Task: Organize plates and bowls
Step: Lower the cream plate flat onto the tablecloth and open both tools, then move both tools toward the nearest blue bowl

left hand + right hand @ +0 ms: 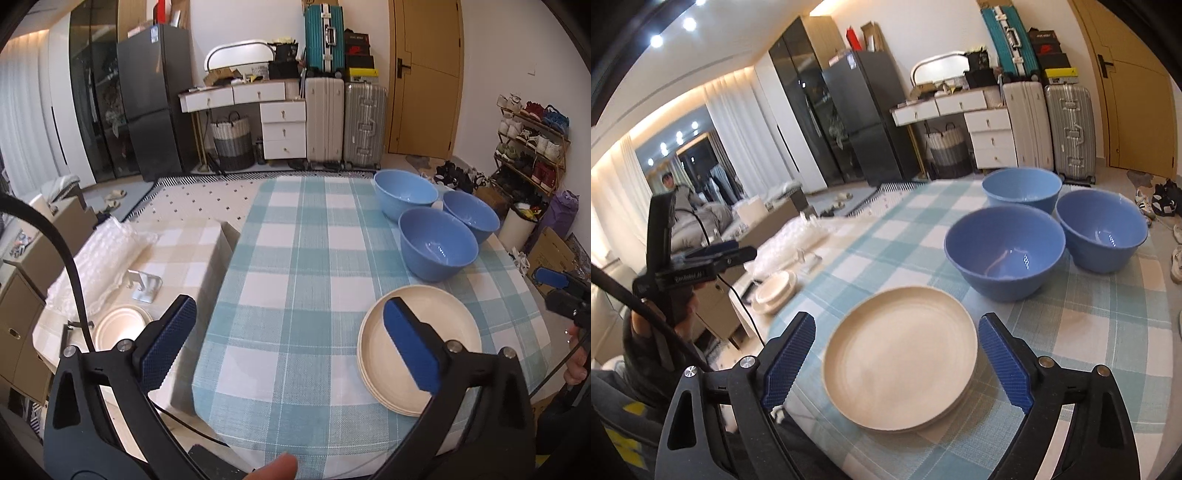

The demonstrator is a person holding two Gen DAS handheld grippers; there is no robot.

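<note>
right wrist view: right gripper [893, 358] open and empty above plate stack [901, 360] at table [1089, 332] near edge. left gripper [291, 343] open, empty. bowls [1004, 251] unstacked at far right corner; nesting them looks next.

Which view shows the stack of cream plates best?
The right wrist view: the stack of cream plates lies whole and unobstructed between the open right tongs. In the left wrist view the stack sits off to the right, partly hidden behind a finger of the left tongs.

bowls [1004, 251] – glossy blue | plates [901, 358] – matt cream | tablecloth [295, 258] – woven checked cloth
</note>
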